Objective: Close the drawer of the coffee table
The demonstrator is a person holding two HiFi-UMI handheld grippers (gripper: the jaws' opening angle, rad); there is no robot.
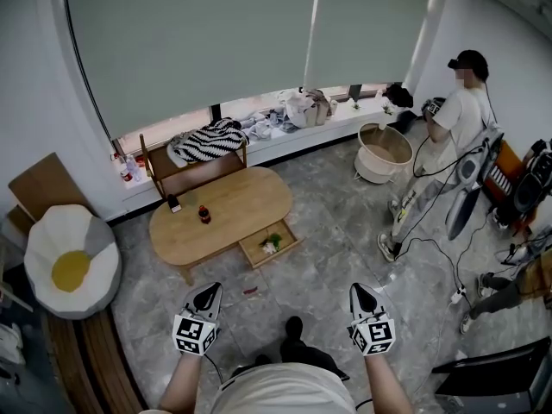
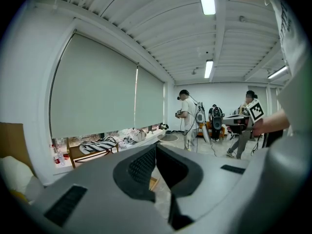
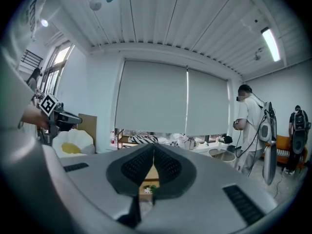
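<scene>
Both grippers were held out ahead of the person, side by side. The left gripper (image 1: 207,293) and the right gripper (image 1: 362,293) each had its jaws pressed together, with nothing between them.

The drawer (image 1: 285,247) stood pulled out from the near side of the table (image 1: 220,210), towards its right end, well apart from both grippers across open floor. Something white and green (image 1: 271,243) lay inside it. On the tabletop were a bottle (image 1: 204,215) and a small dark object (image 1: 174,203). A red scrap (image 1: 251,291) lay on the floor between the person and the table.

From where I stood, a few things could go wrong. A push at one corner of the drawer front might skew the drawer so that it jammed. If the white and green stuff stood proud, it might catch under the tabletop. A hard shove might slide the table and tip the bottle. Narrow closed jaws might also slip off the drawer front.

By count I made it two grippers, one drawer, one table, one bottle, one dark object and one scrap. Farther out were a bench (image 1: 185,178), a basket (image 1: 384,152), an egg-shaped cushion (image 1: 69,261) and a standing person (image 1: 448,145).
</scene>
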